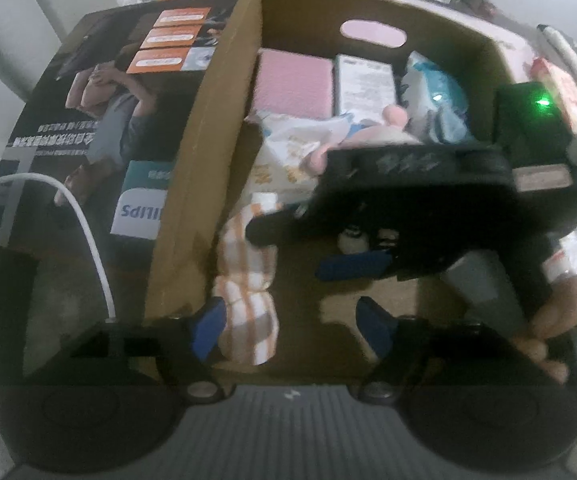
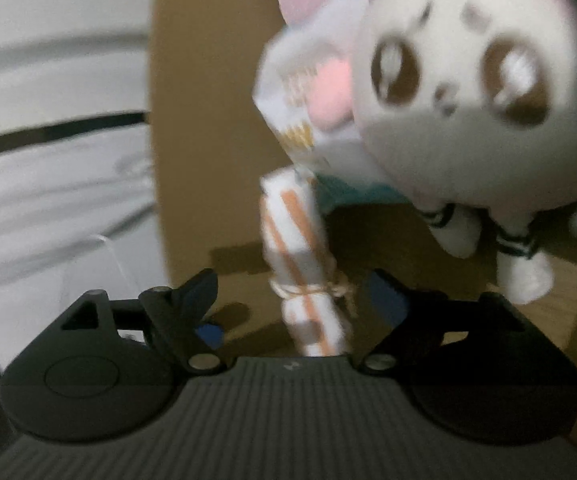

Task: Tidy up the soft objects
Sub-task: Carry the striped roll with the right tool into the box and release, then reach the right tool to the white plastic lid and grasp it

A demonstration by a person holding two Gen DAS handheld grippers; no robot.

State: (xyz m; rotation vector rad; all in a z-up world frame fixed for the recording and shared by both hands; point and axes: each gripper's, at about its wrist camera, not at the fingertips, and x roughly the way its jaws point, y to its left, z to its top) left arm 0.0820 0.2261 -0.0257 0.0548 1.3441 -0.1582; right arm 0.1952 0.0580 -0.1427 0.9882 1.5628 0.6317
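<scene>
Inside the cardboard box (image 1: 204, 128), against its left wall, lies a rolled orange-and-white checked cloth (image 1: 248, 280). The left gripper (image 1: 292, 328) hangs over the near edge of the box with its blue-tipped fingers spread wide; the near end of the cloth sits just inside the left finger (image 1: 208, 326), close to or touching it, while the right finger stands clear over the bare box floor. Nothing is gripped there.

From the right side of the box the right gripper (image 1: 320, 252) reaches in, its blue finger tips pointing toward the cloth. In its own camera the right gripper (image 2: 288, 300) is also spread wide, and the cloth roll (image 2: 300, 264), tied round with string, stands between the two fingers with a gap on each side, so it is not clamped. Just beyond the roll and to its right is a white plush toy (image 2: 468, 120) with big brown eyes, leaning over a white printed packet (image 2: 296, 120).

Farther back in the box, behind the cloth, are a pink block (image 1: 294, 82), a white pack (image 1: 364, 82) beside it, and a blue-and-white packet (image 1: 436, 96) toward the right wall. A Philips carton (image 1: 100, 120) lies flat just outside the left wall of the box, with a white cable (image 1: 84, 232) crossing in front of it.
</scene>
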